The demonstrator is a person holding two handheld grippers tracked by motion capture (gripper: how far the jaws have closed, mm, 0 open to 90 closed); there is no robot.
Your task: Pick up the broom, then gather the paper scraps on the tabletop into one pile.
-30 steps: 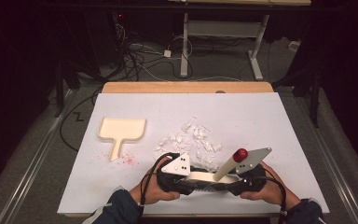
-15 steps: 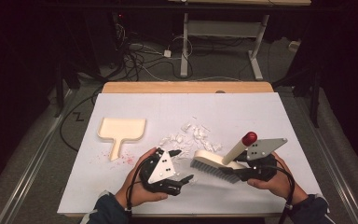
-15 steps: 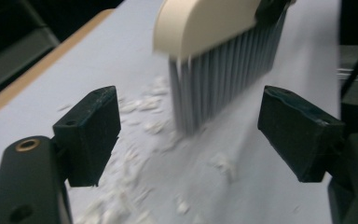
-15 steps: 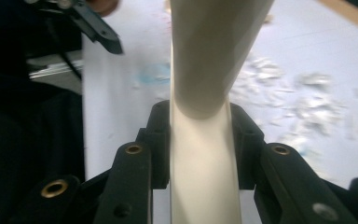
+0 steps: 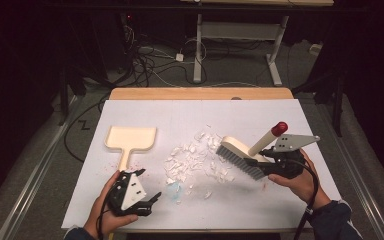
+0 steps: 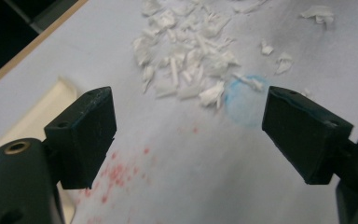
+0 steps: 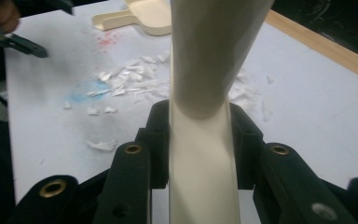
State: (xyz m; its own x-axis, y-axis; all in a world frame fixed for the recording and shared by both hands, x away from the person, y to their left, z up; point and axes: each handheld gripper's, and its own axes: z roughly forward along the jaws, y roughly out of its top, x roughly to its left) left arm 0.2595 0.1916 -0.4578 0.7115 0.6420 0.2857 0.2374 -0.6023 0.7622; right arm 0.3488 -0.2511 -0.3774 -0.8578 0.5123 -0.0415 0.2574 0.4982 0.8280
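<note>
A cream hand brush (image 5: 240, 152) with dark bristles and a red-tipped handle is held by my right gripper (image 5: 260, 162), which is shut on its cream handle (image 7: 200, 140). The brush head sits at the right edge of a pile of white paper scraps (image 5: 192, 160) (image 6: 186, 70) in the middle of the white sheet. A cream dustpan (image 5: 130, 139) lies flat at the left, its edge (image 6: 23, 121) beside my left gripper. My left gripper (image 5: 150, 202) (image 6: 189, 135) hovers open near the front left, jaws wide apart with nothing between them.
Red specks (image 6: 116, 172) and a blue smudge (image 6: 244, 100) mark the white sheet (image 5: 280, 115). The wooden table edge (image 5: 200, 93) runs along the back. Cables and a desk frame (image 5: 200, 45) lie on the floor beyond.
The two grippers have parted: the left let go of the brush and drew back to the front left, while the right carried the brush rightward and up to the scraps' right side.
</note>
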